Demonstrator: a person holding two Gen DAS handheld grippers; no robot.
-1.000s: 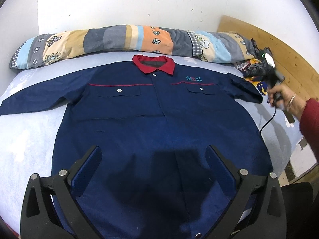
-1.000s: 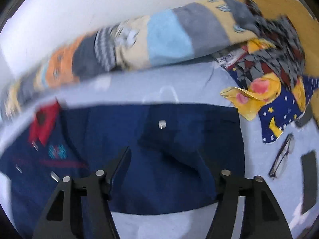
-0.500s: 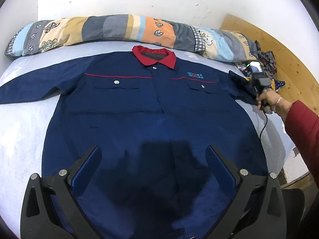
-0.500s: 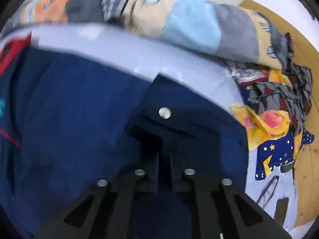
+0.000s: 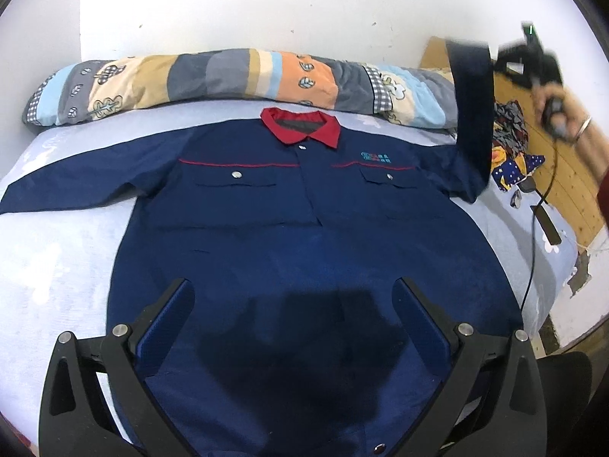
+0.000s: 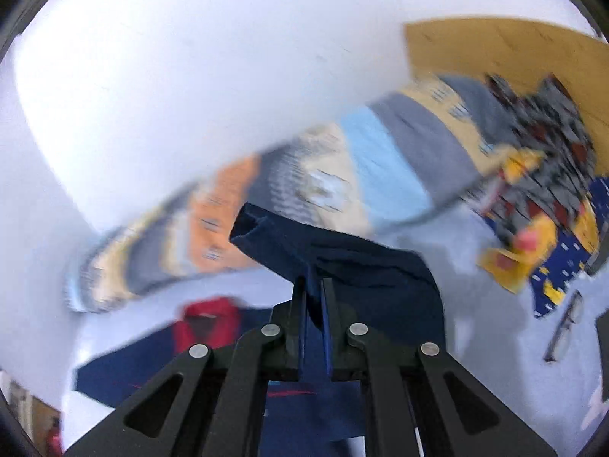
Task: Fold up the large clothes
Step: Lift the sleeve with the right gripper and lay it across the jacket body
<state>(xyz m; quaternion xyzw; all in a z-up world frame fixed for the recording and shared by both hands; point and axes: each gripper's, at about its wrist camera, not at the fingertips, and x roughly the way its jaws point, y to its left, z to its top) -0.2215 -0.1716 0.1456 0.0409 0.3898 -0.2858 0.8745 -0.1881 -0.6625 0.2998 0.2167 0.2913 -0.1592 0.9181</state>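
- Pale blue bedsheet point(image 5: 57, 266), with our navy button-up work shirt with a red collar point(image 5: 304, 236) flat on it, front up.
- Left gripper point(image 5: 293, 327) hovers spread over the hem, holding nothing.
- Right gripper point(image 6: 314, 301) is clamped on the sleeve cuff point(image 6: 266, 236), lifted high.
- No fold done yet; everything's left.

shirt point(image 5: 304, 236) on bed point(image 5: 57, 266) — quilt point(image 5: 236, 80) behind

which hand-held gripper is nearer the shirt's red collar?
Left. The left hand-held gripper hovers open over the hem, facing the red collar. The right hand-held gripper holds the sleeve raised aside.
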